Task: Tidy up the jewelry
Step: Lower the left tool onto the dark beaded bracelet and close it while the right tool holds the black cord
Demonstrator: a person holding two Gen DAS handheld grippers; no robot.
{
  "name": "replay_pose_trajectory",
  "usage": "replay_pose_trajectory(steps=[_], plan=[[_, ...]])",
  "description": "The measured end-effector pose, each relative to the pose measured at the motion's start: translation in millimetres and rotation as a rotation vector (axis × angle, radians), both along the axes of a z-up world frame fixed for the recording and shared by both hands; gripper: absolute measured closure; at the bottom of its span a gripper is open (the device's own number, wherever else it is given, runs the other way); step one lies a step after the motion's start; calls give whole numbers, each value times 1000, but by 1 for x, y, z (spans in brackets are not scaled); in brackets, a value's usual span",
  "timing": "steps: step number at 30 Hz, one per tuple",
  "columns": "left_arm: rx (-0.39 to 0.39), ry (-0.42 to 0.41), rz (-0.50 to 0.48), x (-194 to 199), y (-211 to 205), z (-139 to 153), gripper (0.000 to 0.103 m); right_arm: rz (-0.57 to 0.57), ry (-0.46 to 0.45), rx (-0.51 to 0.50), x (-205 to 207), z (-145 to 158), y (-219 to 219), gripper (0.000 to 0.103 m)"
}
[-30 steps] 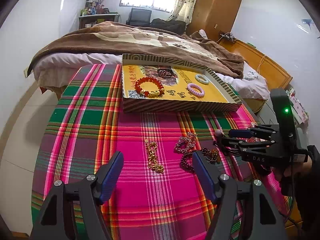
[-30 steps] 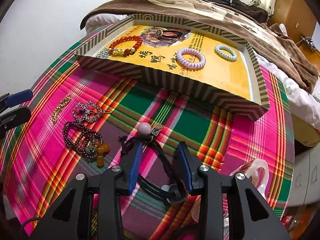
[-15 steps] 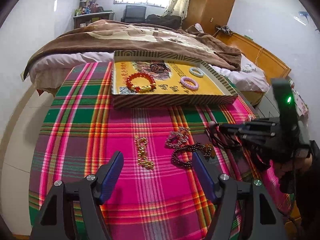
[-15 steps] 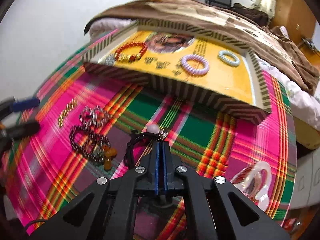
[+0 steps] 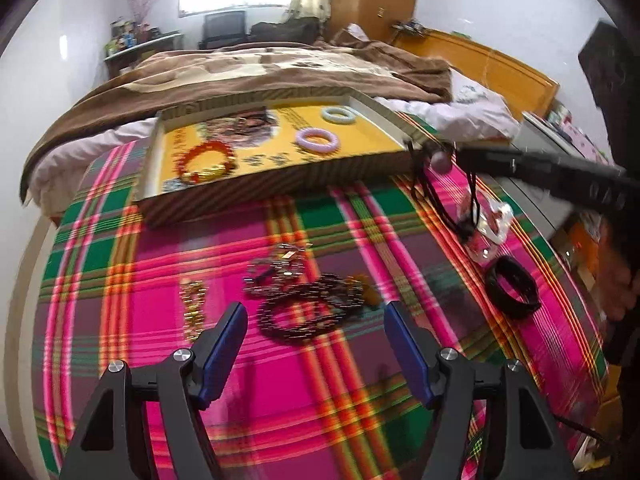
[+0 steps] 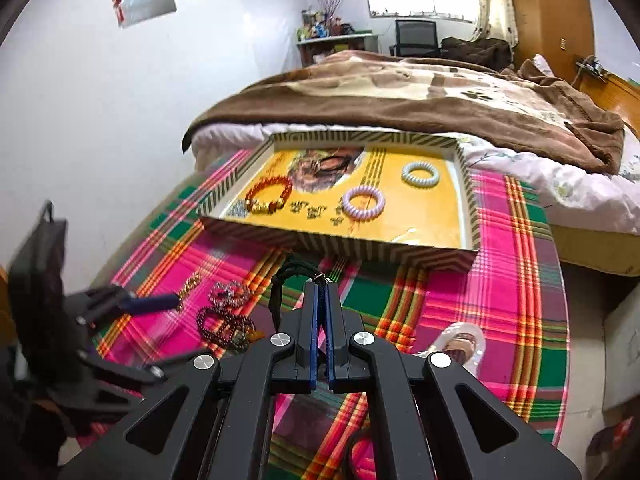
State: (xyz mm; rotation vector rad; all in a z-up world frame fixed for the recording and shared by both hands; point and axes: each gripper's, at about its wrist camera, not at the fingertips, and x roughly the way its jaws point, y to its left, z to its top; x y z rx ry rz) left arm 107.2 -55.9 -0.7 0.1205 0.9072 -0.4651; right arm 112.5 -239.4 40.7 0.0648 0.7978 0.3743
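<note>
My right gripper (image 6: 320, 289) is shut on a black cord necklace (image 6: 289, 275) and holds it above the plaid cloth. In the left wrist view the right gripper (image 5: 464, 155) sits by the tray's near right corner, and the necklace's pale bead (image 5: 441, 161) and black cord (image 5: 436, 204) hang from it. My left gripper (image 5: 316, 340) is open, low over a dark bead bracelet (image 5: 308, 314), touching nothing. A silver bracelet (image 5: 280, 268) and a gold chain (image 5: 194, 308) lie beside it. The striped tray (image 6: 466, 216) holds a red bead bracelet (image 6: 268, 198), a purple coil ring (image 6: 363, 203) and a pale blue coil ring (image 6: 420, 173).
A black bangle (image 5: 512, 286) and a clear plastic bag (image 5: 490, 220) lie on the cloth at the right. A bed with a brown blanket (image 6: 400, 92) stands right behind the tray. The table edge drops off at left and right.
The right gripper shut on the black cord necklace and lifted it off the cloth toward the tray. The left gripper moved over to the dark bead bracelet, still open.
</note>
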Motion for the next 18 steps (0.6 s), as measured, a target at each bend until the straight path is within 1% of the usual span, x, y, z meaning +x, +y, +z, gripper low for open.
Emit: replay_pose_trajectory(steps=[6, 8, 10, 13, 14, 16, 18], plan=[[11, 2, -42, 6, -21, -6, 33, -16, -20, 8, -4, 5, -10, 100], [42, 18, -38, 10, -28, -13, 33, -24, -21, 9, -6, 6, -14, 100], [47, 39, -39, 13, -31, -19, 33, -25, -22, 13, -7, 6, -16, 100], [85, 18, -36, 12, -37, -22, 35, -19, -25, 18, -7, 6, -17, 100], [103, 13, -32, 12, -39, -22, 37, -19, -26, 20, -7, 6, -17, 100], [101, 10, -30, 13, -39, -22, 41, -19, -26, 25, -7, 6, -18, 100], [101, 9, -20, 14, -37, -21, 52, -17, -25, 28, -7, 5, -18, 100]])
